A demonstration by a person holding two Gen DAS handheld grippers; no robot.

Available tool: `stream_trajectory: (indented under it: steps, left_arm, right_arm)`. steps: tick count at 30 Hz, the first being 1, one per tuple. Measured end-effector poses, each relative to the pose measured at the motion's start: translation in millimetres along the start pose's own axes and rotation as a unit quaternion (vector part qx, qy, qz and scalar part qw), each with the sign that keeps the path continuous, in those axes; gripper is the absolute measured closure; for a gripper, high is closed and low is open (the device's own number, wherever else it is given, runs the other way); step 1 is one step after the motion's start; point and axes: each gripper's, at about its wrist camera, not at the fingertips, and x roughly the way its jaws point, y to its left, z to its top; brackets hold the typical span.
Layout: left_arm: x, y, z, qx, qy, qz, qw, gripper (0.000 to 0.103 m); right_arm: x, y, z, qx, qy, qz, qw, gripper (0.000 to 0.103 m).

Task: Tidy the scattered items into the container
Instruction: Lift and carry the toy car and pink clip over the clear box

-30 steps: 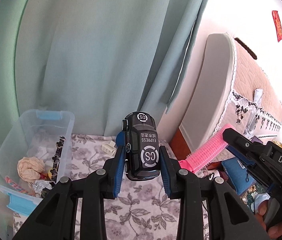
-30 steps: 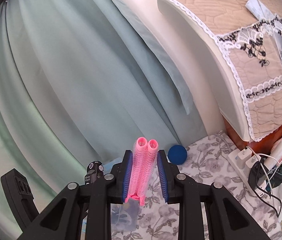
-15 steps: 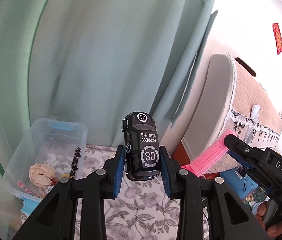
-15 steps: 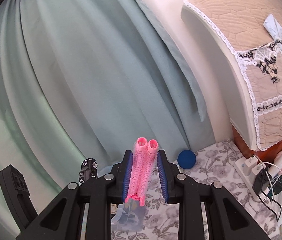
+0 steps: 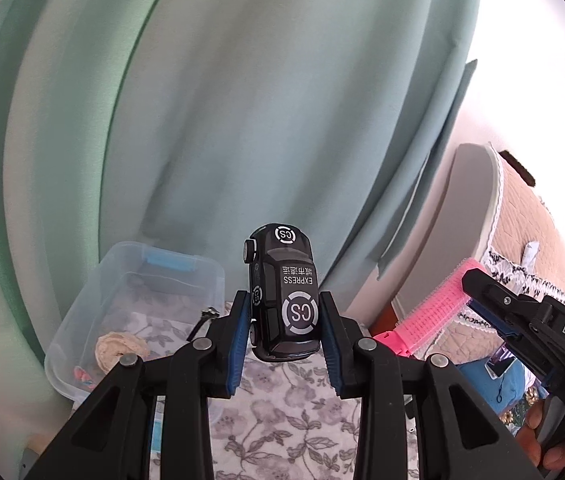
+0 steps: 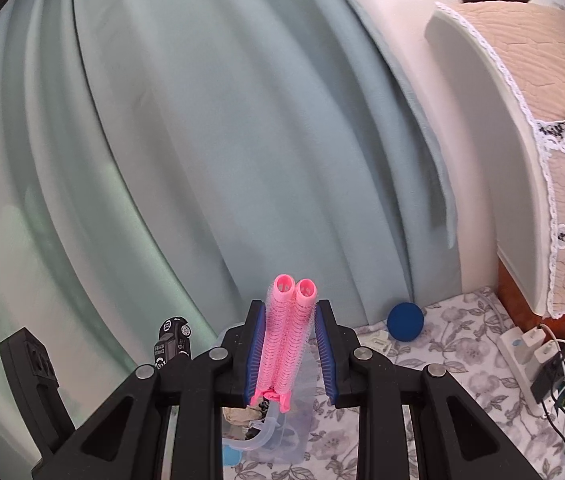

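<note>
The left gripper (image 5: 284, 334) is clamped narrowly on a black toy car with white "CS EXPRESS" lettering (image 5: 284, 296), held clear of the surface. The right gripper (image 6: 288, 350) is nearly closed, pinching a pink bristly double hair roller (image 6: 287, 332). Beneath them lies a grey floral-print tablecloth (image 5: 282, 408). On it stands a clear plastic storage box with blue latches (image 5: 94, 304), holding a beige crumpled wad (image 5: 116, 346) and small bits. Farther right, a dark blue ball (image 6: 405, 322) rests on the cloth by a white power strip (image 6: 522, 350). Behind hang pale green curtains (image 5: 242, 120); at right stands a white appliance under a beige quilted lace-trimmed cover (image 6: 554, 152), against a white wall (image 5: 530, 60).
</note>
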Motion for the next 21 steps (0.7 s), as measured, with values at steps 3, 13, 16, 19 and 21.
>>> stream_trajectory:
  steps: [3,13,16,19,21]
  left_arm:
    - [-2,12,1,-0.008,-0.002,0.006,1.0000,0.068]
    - [-10,59,1,-0.042,-0.006,0.030,0.9987,0.068]
    - [-13,72,1,-0.049,-0.008,0.037,0.9981,0.068]
    - [-14,85,0,-0.060,-0.009,0.043,0.9973,0.068]
    - [-15,94,0,-0.066,-0.008,0.046,0.9967,0.068]
  right_arm:
    - [6,9,0,-0.009,0.005,0.005,1.000,0.075]
    - [35,42,-11,-0.039,0.032,0.018,0.999,0.076]
    - [45,51,-16,-0.048,0.040,0.023,0.998,0.076]
    - [56,58,-21,-0.054,0.049,0.026,0.997,0.076]
    - [61,63,-25,-0.058,0.055,0.028,0.996,0.075]
